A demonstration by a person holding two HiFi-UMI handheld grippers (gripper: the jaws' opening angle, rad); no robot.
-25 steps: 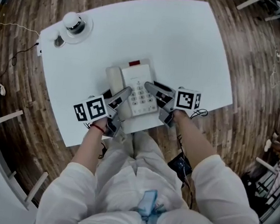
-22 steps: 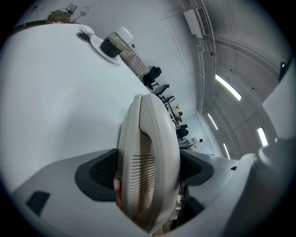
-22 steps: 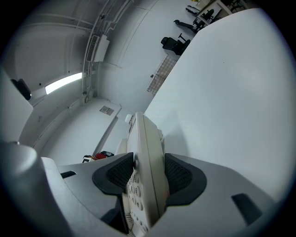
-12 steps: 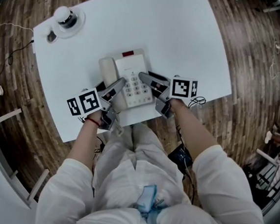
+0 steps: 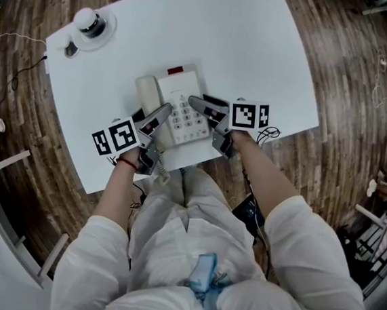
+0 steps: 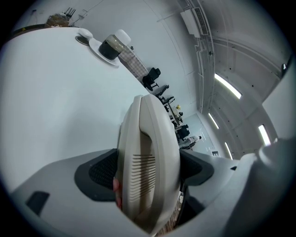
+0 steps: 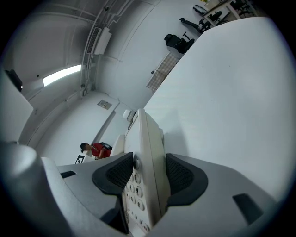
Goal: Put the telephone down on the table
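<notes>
A beige desk telephone [image 5: 179,104] with a keypad and a red patch at its far end is over the near part of the white table [image 5: 258,48]. My left gripper [image 5: 157,119] is shut on its handset side [image 6: 148,166]. The right gripper [image 5: 203,109] is shut on the keypad side [image 7: 145,171] of the telephone body. Both gripper views show the phone edge-on between the dark pads. Whether its base touches the tabletop I cannot tell.
A round white lamp-like object [image 5: 92,24] with a dark middle stands at the table's far left corner, also visible in the left gripper view as the round white object [image 6: 111,45]. Wooden floor [image 5: 359,133] surrounds the table. The near table edge [image 5: 179,166] lies just under my hands.
Both grippers have carried the telephone slightly away from me over the table since one second ago. In the last half second it has barely shifted.
</notes>
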